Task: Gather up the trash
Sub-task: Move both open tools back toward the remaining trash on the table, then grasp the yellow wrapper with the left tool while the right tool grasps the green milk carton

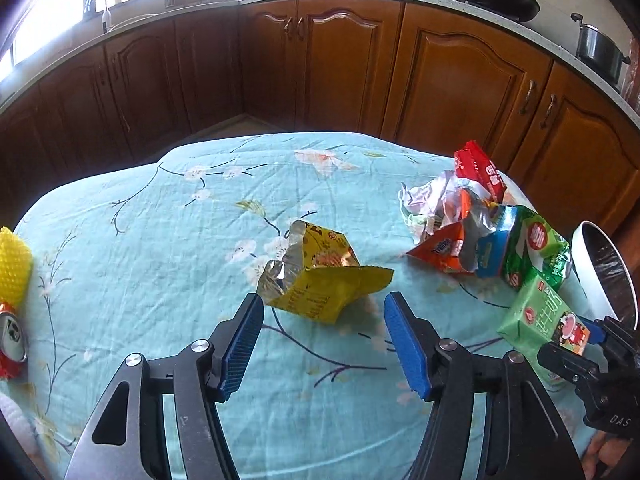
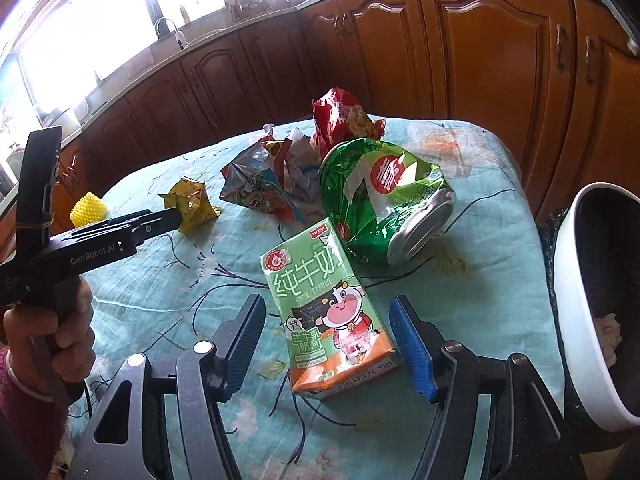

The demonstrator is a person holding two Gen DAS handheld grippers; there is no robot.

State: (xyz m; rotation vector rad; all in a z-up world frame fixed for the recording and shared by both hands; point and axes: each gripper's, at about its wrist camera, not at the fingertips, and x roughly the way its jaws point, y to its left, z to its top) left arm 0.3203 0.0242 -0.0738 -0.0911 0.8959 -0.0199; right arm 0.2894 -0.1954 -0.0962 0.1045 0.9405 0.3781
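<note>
A torn yellow snack wrapper (image 1: 320,276) lies on the teal floral tablecloth (image 1: 160,240). My left gripper (image 1: 325,304) is open, its blue pads just short of the wrapper's near edge on either side. In the right wrist view a green milk carton (image 2: 320,280) lies flat between the blue pads of my right gripper (image 2: 328,303), which is open, with small gaps on both sides. The carton (image 1: 540,316) and the right gripper's tip also show at the right edge of the left wrist view. A hand holds the left gripper (image 2: 160,220) beside the yellow wrapper (image 2: 192,204).
Behind the carton lie a crushed green can (image 2: 384,204), a red wrapper (image 2: 340,120) and crumpled foil packets (image 2: 272,184). A white bin (image 2: 580,320) stands at the table's right edge. A yellow foam net (image 1: 14,264) and a red can (image 1: 12,340) sit far left. Wooden cabinets stand beyond.
</note>
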